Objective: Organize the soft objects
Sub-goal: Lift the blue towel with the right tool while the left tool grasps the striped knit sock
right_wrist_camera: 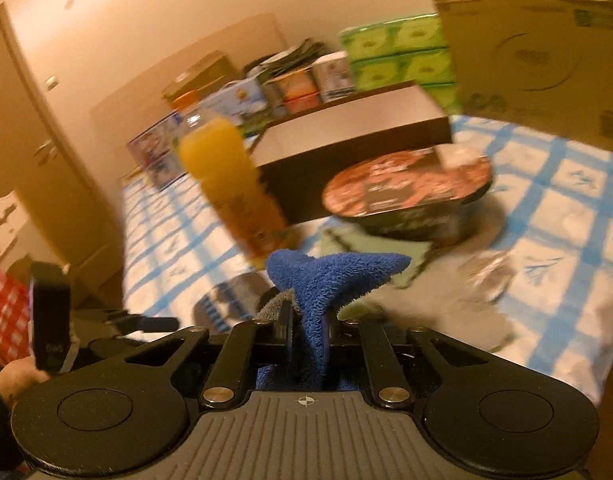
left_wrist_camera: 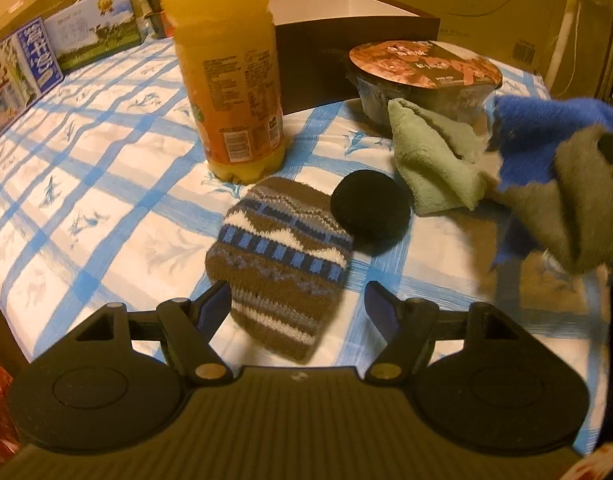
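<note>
Right gripper (right_wrist_camera: 306, 340): jaws clamped on a blue-and-grey cloth (right_wrist_camera: 322, 280), lifted clear of the bench (right_wrist_camera: 546, 216). The cloth looks light and floppy; a pinched fold holds it well. Left gripper (left_wrist_camera: 298, 304): jaws apart, its two tips either side of the near end of a striped knit pouch (left_wrist_camera: 278, 264); just beyond lie a black pad (left_wrist_camera: 370, 210) and green cloth (left_wrist_camera: 434, 160). Only the left view shows the hanging cloth's grey side; only the right view shows the pinch.
</note>
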`<action>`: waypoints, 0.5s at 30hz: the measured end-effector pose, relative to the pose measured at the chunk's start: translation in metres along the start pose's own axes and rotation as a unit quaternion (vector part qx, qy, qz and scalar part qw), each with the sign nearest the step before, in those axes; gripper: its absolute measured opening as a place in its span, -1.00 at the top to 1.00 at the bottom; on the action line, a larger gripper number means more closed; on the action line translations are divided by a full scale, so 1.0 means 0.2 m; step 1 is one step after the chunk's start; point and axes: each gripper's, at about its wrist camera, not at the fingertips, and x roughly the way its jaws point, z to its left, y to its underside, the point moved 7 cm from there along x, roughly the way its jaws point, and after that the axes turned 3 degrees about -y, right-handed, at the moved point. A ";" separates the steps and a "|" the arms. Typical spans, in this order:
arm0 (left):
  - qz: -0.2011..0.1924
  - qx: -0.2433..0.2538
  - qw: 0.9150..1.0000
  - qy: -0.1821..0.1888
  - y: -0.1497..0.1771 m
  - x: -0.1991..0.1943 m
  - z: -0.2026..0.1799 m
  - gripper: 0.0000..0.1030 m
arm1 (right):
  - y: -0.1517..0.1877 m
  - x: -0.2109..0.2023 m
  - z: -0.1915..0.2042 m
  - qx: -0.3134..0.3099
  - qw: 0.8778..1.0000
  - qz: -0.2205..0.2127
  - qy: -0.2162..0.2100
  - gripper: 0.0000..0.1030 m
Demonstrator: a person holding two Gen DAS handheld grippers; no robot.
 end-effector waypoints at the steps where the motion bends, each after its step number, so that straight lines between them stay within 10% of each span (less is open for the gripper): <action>1: -0.002 0.008 1.000 -0.003 -0.01 0.01 -0.01 -0.38 | 0.00 0.00 -0.02 0.003 1.000 0.000 0.007 0.75; 12: -0.005 0.093 0.995 -0.034 0.00 0.20 -0.07 -0.35 | 0.01 0.01 -0.13 0.028 0.999 0.007 0.032 0.75; 15: -0.006 0.095 0.995 -0.032 -0.01 0.20 -0.05 0.14 | 0.02 0.01 -0.14 0.029 0.999 0.007 0.035 0.75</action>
